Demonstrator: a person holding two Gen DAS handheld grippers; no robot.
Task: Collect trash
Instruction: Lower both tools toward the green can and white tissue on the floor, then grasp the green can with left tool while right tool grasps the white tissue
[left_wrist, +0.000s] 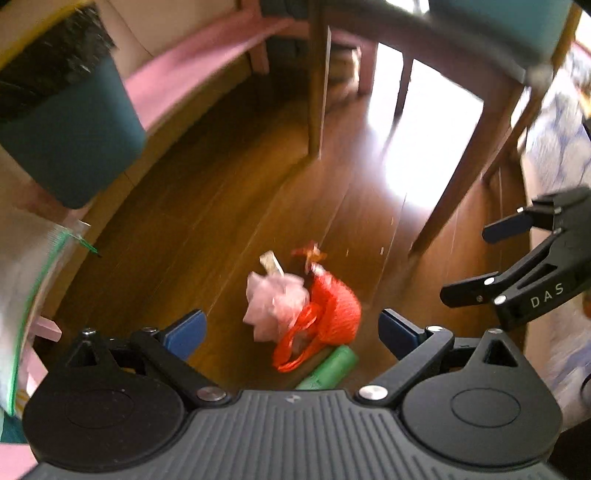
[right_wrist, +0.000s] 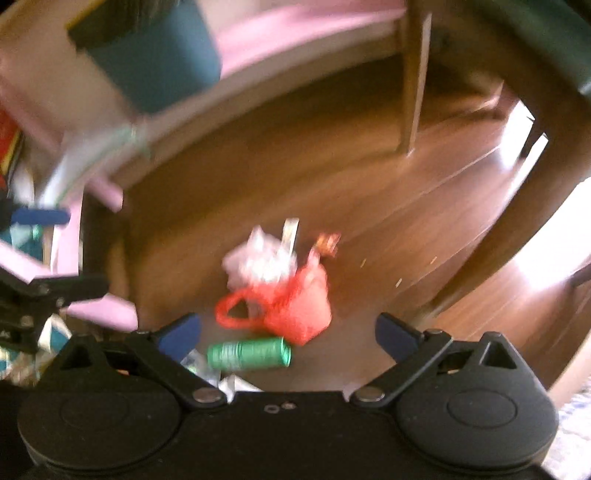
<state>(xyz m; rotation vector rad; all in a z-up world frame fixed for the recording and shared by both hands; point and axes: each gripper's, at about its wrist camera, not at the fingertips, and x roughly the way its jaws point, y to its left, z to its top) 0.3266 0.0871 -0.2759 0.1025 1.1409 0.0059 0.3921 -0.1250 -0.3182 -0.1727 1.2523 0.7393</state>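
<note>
Floor (left_wrist: 207, 206): brown wood boards, carrying all the trash; chair legs (left_wrist: 317, 92) stand beyond.
Teal bin (left_wrist: 74, 140): far left, black liner inside, well apart from the trash.
Red bag (left_wrist: 332, 314): on the floor, handles loose, touching the pink bag (left_wrist: 275, 302).
Green roll (right_wrist: 249, 353): lying flat just beside the red bag.
Left gripper (left_wrist: 293, 330): jaws spread wide, holding nothing.
Right gripper (right_wrist: 288, 332): jaws spread wide, empty, above the trash.

Brown wooden chair legs (left_wrist: 317, 107) are standing on the glossy wooden plank floor (left_wrist: 207, 221), sunlight glaring beside them.
</note>
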